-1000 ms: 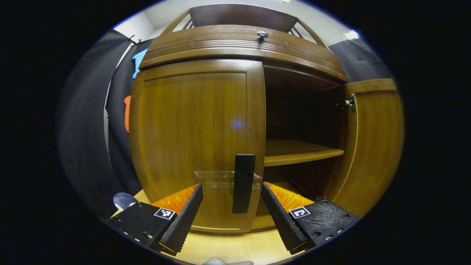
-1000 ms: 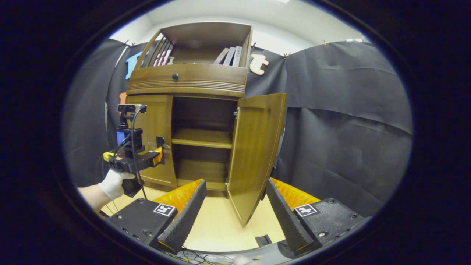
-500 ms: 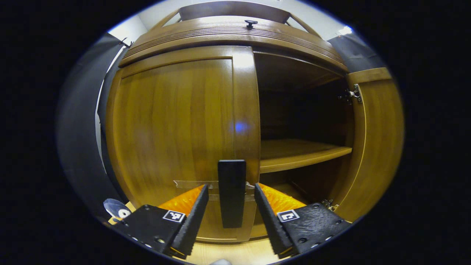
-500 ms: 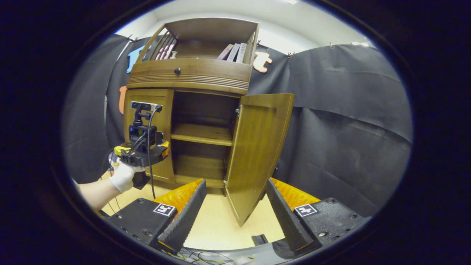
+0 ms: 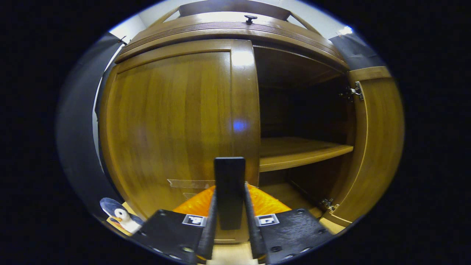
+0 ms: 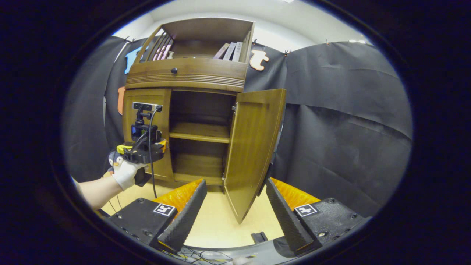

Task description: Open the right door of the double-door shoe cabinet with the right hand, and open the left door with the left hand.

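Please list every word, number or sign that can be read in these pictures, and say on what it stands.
None can be read.
Square markers on the left gripper: coded patterns, no text.
Same on the right gripper: coded patterns, no text.
Book spines on the cabinet top shelf: too small to read.

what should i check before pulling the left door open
1. Left tongs closed on the black handle: ok, both fingers press its sides.
2. Left door not yet swung: ok, it sits flush under the cabinet top.
3. Right door already open: ok, swung wide.
4. Right tongs clear of the left door's swing: ok, open, hanging back near the right door.
5. Grip firm enough to hold while pulling: cannot tell.
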Tool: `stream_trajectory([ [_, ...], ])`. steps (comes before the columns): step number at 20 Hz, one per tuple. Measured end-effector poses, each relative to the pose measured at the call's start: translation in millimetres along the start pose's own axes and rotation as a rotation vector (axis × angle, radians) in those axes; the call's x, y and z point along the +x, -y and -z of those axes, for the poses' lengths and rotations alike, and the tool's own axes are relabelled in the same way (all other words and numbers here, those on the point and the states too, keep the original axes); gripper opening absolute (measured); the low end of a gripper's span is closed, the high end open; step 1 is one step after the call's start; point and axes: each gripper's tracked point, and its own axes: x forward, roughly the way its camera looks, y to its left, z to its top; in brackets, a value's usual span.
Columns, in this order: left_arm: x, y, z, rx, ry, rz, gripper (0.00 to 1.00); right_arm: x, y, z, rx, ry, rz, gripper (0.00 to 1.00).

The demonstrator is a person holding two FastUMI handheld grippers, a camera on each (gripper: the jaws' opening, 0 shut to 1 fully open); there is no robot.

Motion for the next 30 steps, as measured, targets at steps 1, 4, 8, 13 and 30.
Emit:
stream_trajectory([
  [1, -6, -1, 0, -0.007, -0.007, 0.007, 0.29, -2, 1, 0, 0.0, 0.004, 0.0, 1.0],
  [4, -16, -3, 1, 0.003, -0.012, 0.014, 0.29, -5, -2, -1, -0.005, 0.013, -0.008, 1.0],
  [8, -38, -5, 3, -0.002, -0.012, 0.032, 0.29, -12, -8, 3, -0.01, 0.021, -0.027, 1.0],
  [13, -76, -13, 5, 0.005, -0.017, 0.058, 0.29, -11, -17, 2, -0.004, 0.034, -0.054, 1.0],
  [30, -187, -84, 14, 0.004, -0.042, 0.023, 0.28, -13, -81, 8, -0.015, 0.052, -0.199, 1.0],
])
